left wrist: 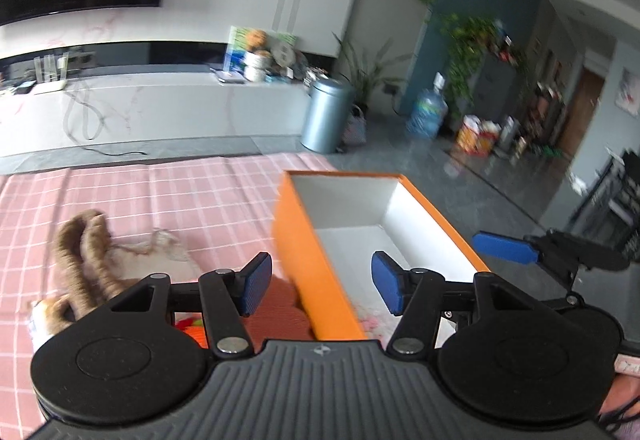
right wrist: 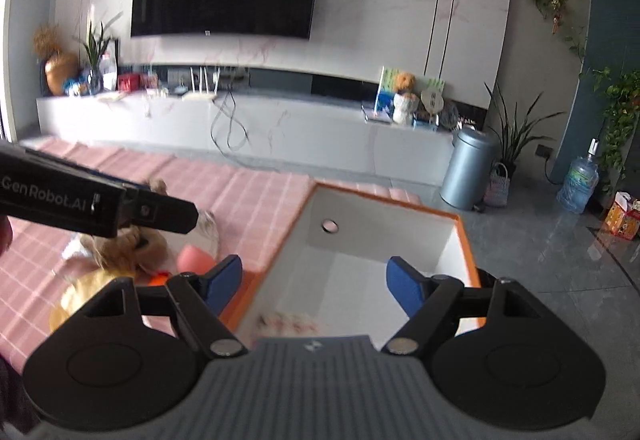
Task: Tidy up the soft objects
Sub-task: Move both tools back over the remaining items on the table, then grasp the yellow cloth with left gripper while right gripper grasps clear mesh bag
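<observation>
Soft toys [left wrist: 92, 264] lie heaped on pink checked table cloth [left wrist: 168, 192], left of orange box [left wrist: 304, 264]. Light, limp, compressible; pinch thick plush. Left hand-held gripper [left wrist: 316, 286], right hand-held gripper [right wrist: 316, 286]: wide, empty.

Matt orange cardboard box [left wrist: 304, 272], checked cloth [left wrist: 180, 192]

Orange box [left wrist: 304, 260] open on pink cloth — plush toys [left wrist: 86, 252] heaped just beside it.
</observation>
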`<action>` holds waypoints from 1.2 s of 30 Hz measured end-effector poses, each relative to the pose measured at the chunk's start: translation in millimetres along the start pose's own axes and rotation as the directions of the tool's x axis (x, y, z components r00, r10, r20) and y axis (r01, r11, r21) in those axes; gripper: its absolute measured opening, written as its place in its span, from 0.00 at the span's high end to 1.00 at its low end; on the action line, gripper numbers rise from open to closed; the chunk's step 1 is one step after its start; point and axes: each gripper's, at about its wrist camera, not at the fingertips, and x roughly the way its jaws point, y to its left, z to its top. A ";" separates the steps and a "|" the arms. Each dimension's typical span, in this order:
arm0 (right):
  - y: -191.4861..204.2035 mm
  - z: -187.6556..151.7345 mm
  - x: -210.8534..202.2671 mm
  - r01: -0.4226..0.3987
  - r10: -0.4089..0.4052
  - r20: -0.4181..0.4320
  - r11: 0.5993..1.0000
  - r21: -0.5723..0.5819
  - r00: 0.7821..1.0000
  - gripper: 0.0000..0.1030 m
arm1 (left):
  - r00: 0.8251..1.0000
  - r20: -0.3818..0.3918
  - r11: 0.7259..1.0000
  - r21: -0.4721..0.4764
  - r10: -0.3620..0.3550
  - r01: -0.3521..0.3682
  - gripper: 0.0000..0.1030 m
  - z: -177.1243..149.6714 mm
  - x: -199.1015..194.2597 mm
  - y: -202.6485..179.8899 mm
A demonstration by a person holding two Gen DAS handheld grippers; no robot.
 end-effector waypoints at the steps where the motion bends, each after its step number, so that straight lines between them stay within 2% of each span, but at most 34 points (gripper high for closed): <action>1: 6.6 1.2 0.4 -0.018 0.018 0.005 1.000 0.006 1.000 0.24 | 1.000 0.008 1.000 -0.013 0.011 -0.011 0.34 -2.4 -4.1 6.2; 6: 42.0 6.9 9.0 -0.087 0.087 0.007 0.996 0.028 0.996 0.24 | 0.995 0.021 0.994 -0.052 0.097 -0.096 0.35 -18.6 -22.8 36.6; 13: 92.1 -1.9 24.5 -0.111 0.111 -0.018 0.994 0.013 0.994 0.24 | 0.979 0.005 0.972 -0.119 0.204 -0.202 0.37 -44.1 -43.9 77.4; 15: 102.4 -9.0 27.6 -0.113 0.113 -0.032 0.994 0.000 0.993 0.25 | 0.976 -0.015 0.966 -0.142 0.215 -0.215 0.37 -52.9 -49.0 89.7; 18: 111.5 -20.5 36.9 -0.119 0.118 -0.071 0.993 -0.010 0.990 0.31 | 0.977 -0.083 0.956 -0.205 0.196 -0.209 0.37 -71.6 -55.0 111.8; 20: 118.5 -28.6 44.8 -0.137 0.134 -0.108 0.990 -0.018 0.985 0.32 | 0.974 -0.122 0.948 -0.232 0.192 -0.216 0.37 -83.9 -55.8 124.7; 27: 141.9 -50.6 72.1 -0.204 0.184 -0.219 0.976 -0.072 0.958 0.32 | 0.954 -0.189 0.935 -0.227 0.233 -0.273 0.35 -106.7 -45.1 141.6; 31: 151.4 -54.8 87.5 -0.230 0.200 -0.260 0.969 -0.091 0.945 0.32 | 0.942 -0.207 0.936 -0.181 0.263 -0.301 0.27 -109.0 -34.1 143.4; 36: 150.2 -60.6 106.7 -0.203 0.167 -0.300 0.975 -0.093 0.939 0.34 | 0.937 -0.230 0.940 -0.154 0.265 -0.304 0.23 -117.3 -14.7 143.5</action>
